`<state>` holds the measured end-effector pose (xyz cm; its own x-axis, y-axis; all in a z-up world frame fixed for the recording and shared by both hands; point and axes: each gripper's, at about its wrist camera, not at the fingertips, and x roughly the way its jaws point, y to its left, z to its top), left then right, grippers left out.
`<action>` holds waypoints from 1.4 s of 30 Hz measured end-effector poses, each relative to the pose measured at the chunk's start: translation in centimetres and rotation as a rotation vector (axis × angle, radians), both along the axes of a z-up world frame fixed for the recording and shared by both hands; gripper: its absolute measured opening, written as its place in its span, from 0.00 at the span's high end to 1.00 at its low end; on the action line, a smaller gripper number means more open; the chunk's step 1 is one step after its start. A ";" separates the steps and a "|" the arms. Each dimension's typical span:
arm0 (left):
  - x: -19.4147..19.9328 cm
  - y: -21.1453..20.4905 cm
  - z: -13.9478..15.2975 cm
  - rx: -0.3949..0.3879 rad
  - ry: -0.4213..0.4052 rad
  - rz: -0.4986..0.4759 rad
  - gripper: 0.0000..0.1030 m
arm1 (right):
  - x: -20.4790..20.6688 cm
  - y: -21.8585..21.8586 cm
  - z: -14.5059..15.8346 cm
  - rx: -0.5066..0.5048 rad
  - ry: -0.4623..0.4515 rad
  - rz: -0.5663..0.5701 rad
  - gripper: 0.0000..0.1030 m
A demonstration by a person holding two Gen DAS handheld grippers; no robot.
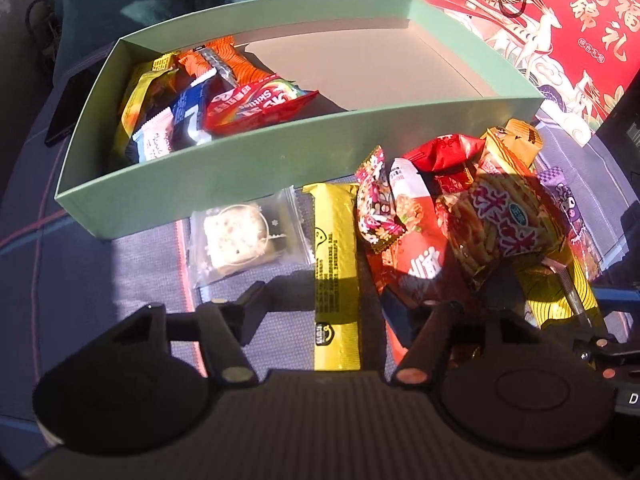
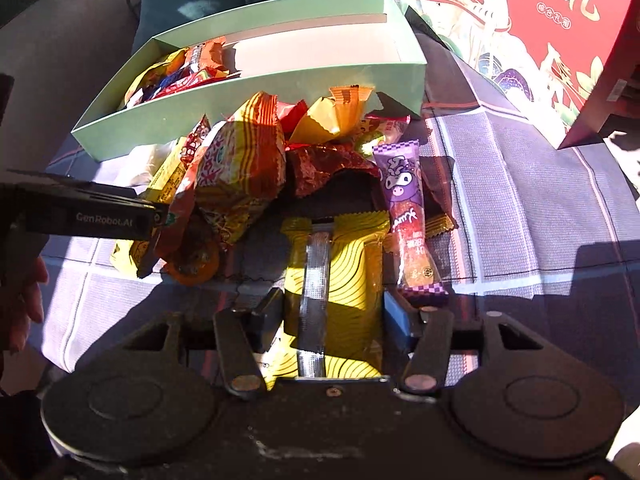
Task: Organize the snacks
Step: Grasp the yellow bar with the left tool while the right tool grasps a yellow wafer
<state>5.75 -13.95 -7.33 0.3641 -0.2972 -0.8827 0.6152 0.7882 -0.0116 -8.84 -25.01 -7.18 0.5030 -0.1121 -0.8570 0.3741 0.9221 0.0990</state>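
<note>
A pale green box (image 1: 224, 168) holds several snack packets at its left end, among them a red Skittles bag (image 1: 256, 110); the box also shows in the right wrist view (image 2: 280, 92). Loose snacks lie in a pile (image 1: 480, 208) in front of it. My left gripper (image 1: 320, 304) is open, its fingers on either side of a long yellow bar (image 1: 335, 276) on the cloth. My right gripper (image 2: 332, 308) has its fingers against both sides of a yellow wavy-patterned packet (image 2: 344, 272). A purple stick snack (image 2: 408, 216) lies just to its right.
A clear-wrapped cracker (image 1: 240, 240) lies left of the yellow bar. A red gift box (image 1: 560, 20) stands at the back right. A dark phone (image 1: 66, 108) lies left of the green box. The left gripper's body (image 2: 80, 216) reaches in from the left in the right wrist view.
</note>
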 end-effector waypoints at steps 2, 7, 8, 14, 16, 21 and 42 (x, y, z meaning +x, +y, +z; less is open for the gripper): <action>-0.5 0.2 0.3 0.020 -0.003 -0.019 0.78 | 0.3 0.5 -0.2 -0.014 0.001 0.016 0.37; -1.5 2.3 0.5 0.009 0.068 0.000 0.79 | 0.8 3.3 -0.9 -0.170 0.005 0.127 0.50; -1.6 2.5 0.4 0.018 0.061 0.005 0.77 | 0.8 3.6 -0.8 -0.176 -0.001 0.142 0.51; -1.1 1.5 0.1 0.071 0.003 0.009 0.50 | 0.5 3.2 0.1 -0.074 -0.034 0.135 0.53; -1.2 1.1 0.1 0.077 -0.014 0.001 0.52 | 0.2 2.6 0.7 -0.044 -0.057 0.118 0.53; -2.1 1.0 0.8 0.067 0.003 -0.024 0.80 | -1.0 1.2 2.3 -0.023 -0.103 0.079 0.53; -1.1 2.8 9.3 -0.133 -0.056 -0.007 0.81 | 0.2 -3.6 8.6 -0.014 -0.256 0.018 0.53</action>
